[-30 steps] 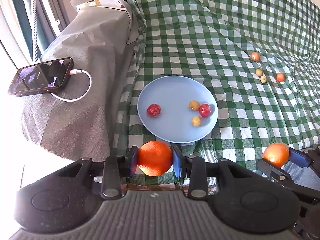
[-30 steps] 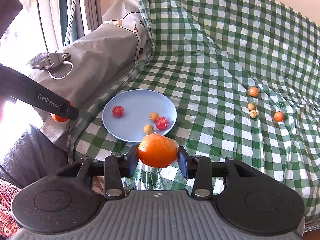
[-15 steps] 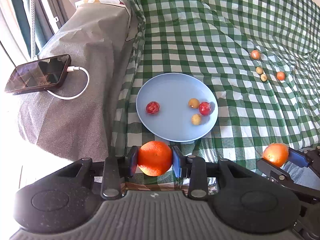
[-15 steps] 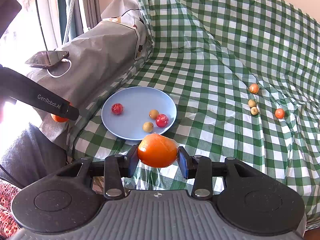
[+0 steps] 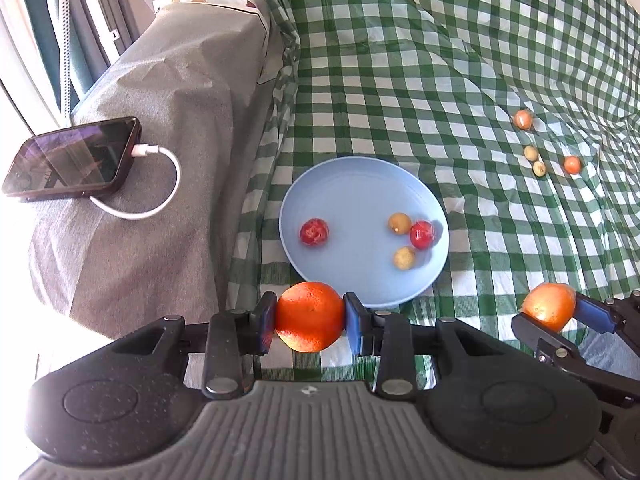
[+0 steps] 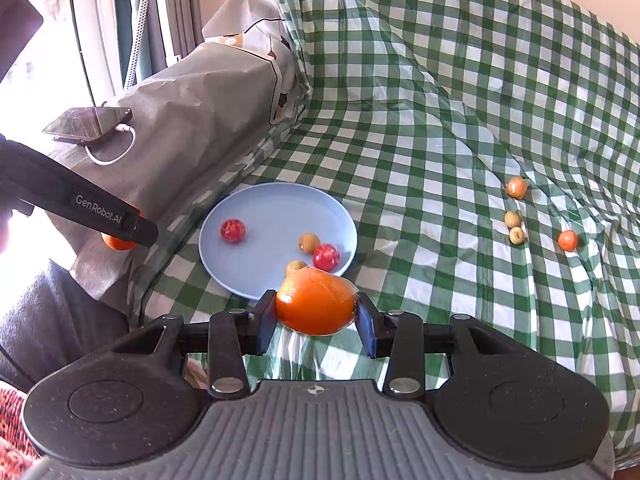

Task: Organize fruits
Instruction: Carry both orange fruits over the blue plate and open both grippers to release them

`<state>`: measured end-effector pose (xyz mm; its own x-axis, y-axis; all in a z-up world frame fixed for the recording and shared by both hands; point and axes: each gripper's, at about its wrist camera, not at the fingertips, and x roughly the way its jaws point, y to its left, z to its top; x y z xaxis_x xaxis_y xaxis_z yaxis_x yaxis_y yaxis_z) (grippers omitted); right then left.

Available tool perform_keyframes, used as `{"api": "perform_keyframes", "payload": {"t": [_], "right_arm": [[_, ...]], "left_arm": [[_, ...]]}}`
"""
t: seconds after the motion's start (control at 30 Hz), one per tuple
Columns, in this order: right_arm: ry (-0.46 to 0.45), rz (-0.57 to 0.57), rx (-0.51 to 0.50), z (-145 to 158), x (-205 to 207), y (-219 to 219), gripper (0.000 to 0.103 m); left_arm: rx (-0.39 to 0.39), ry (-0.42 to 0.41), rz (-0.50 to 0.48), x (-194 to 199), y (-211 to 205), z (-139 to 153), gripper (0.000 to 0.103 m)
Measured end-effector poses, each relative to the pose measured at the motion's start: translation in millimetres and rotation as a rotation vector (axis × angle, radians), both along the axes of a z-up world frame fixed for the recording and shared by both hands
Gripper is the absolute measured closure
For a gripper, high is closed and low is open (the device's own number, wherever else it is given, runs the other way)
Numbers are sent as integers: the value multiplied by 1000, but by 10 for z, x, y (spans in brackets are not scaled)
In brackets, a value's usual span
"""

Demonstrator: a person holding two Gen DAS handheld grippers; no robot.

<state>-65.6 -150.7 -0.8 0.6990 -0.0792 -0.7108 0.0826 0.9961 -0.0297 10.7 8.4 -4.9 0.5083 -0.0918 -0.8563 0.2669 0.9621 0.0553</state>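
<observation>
The left gripper (image 5: 310, 322) jaws clamp an orange (image 5: 309, 316) just before a blue plate (image 5: 352, 184) holding four small fruits. A phone (image 5: 72, 160) charges at left.

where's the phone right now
The phone lies on the grey cover at the left of both views, left of the blue plate, with a white cable plugged in.

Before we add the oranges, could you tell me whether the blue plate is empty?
Not empty: the blue plate holds four small fruits, two red and two yellowish.
</observation>
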Motion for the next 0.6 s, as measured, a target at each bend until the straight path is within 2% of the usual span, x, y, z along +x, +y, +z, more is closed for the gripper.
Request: {"api": "perform_keyframes", "payload": {"t": [0.33, 0.6], "right_arm": [[-3, 30, 13, -16, 402, -4, 60], [11, 56, -1, -134, 756, -8, 60]], "left_arm": [[-8, 3, -2, 351, -115, -14, 64], [11, 17, 0, 726, -216, -152, 64]]}}
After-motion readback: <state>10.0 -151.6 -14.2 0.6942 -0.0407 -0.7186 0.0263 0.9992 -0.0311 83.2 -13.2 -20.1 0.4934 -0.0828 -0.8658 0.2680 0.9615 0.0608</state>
